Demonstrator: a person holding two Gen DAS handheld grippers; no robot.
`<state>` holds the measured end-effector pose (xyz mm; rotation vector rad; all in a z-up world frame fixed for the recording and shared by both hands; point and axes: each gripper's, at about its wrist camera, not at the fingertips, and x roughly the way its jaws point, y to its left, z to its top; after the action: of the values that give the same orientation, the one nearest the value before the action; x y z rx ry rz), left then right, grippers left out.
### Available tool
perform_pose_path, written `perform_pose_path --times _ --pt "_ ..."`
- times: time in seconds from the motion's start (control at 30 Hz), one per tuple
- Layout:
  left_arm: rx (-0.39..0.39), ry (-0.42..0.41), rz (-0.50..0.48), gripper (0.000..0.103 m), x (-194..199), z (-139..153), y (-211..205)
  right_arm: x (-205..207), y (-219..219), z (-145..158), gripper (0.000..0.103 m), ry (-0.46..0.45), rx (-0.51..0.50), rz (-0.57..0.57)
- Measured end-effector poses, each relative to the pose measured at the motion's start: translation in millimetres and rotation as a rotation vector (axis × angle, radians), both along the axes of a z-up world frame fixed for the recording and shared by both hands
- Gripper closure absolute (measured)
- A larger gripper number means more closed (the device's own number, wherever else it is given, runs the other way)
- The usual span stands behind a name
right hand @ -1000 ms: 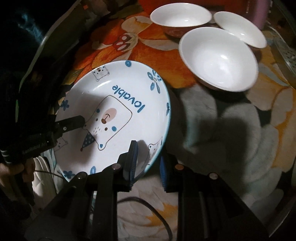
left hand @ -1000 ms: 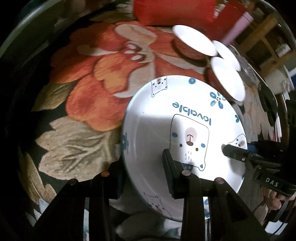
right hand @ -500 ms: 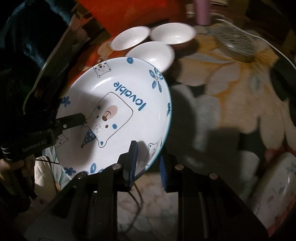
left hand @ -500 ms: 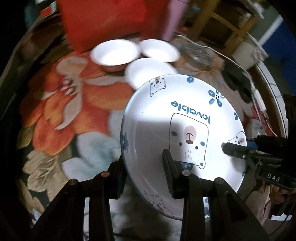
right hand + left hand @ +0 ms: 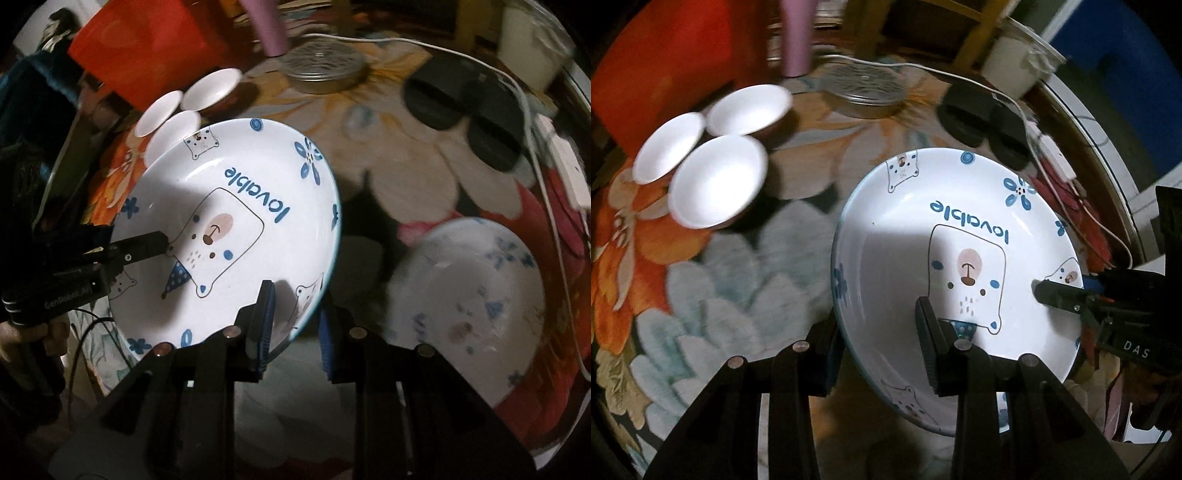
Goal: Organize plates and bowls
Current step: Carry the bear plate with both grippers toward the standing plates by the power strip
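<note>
The left gripper and the right gripper each clamp the rim of the bear plate, holding it tilted above the floral tabletop. Its "lovable" lettering reads upside down, the bear's head toward the far side. Three white bowls cluster far left; another patterned plate lies right.

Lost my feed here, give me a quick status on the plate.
Both grippers, left and right, shut on bear plate, held off the table. Second plate ahead right. Path clear.
</note>
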<state>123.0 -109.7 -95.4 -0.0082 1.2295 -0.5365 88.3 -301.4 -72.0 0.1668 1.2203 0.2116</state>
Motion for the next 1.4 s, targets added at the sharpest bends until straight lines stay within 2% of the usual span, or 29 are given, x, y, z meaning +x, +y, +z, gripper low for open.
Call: perform_pose_path --times 0.43,0.6,0.93,1.1,1.17,1.2,1.3,1.4 --pt "-0.012 0.018 -0.223 0.066 -27 -8 -135 -59 -114 -11 0.080 0.052 -0.014 -0.223" --pt "0.001 0.027 -0.280 0.066 -38 -15 -170 -73 -142 -21 0.080 0.077 -0.018 -0.290" --pt "0.062 0.057 -0.298 0.066 -37 -28 -195 -73 -163 -40 0.080 0.115 0.018 -0.338" --pt "0.099 0.042 -0.325 0.066 -38 -29 -204 -74 -169 -45 0.079 0.122 0.019 -0.363" --pt "0.083 0.051 -0.320 0.063 -36 -28 -203 -72 -171 -43 0.078 0.112 -0.001 -0.371" --pt "0.070 0.053 -0.316 0.058 -35 -26 -202 -70 -173 -44 0.078 0.119 -0.013 -0.383" --pt "0.057 0.033 -0.299 0.031 -31 -19 -200 -71 -178 -45 0.078 0.122 -0.002 -0.416" --pt "0.054 0.028 -0.287 0.028 -28 -14 -194 -70 -174 -43 0.072 0.115 -0.018 -0.398"
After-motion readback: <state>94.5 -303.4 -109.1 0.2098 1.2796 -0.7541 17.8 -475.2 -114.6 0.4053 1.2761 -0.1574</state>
